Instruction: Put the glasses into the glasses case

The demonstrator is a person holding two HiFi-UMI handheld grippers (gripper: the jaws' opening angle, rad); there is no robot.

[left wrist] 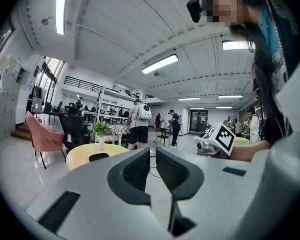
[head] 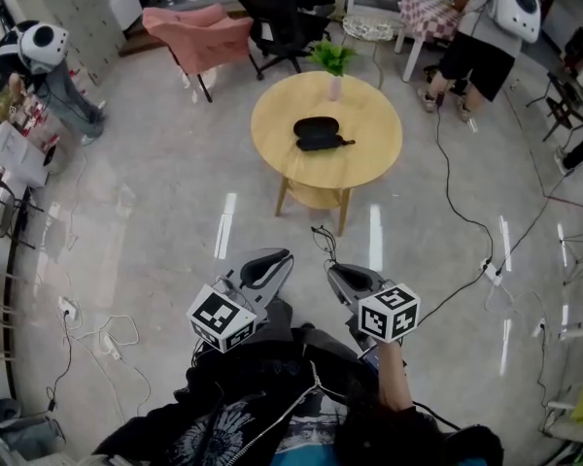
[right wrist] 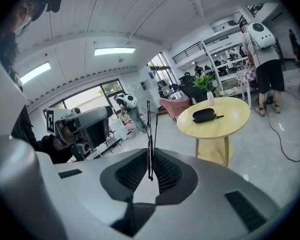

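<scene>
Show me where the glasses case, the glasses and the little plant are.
glasses case (head: 317, 130), head view, middle of its dark top.
glasses (right wrist: 149, 134), right gripper view, thin upright frame edge.
plant (head: 332, 58), head view, green leaves.

A round pale wooden counter (head: 369, 158) carries a black oval glasses case (head: 318, 132) and a small pink vase (head: 335, 87) (green plant (head: 332, 58) inside).

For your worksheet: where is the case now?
In the head view, the case lies on the round table, upper centre, beside the plant.
</scene>
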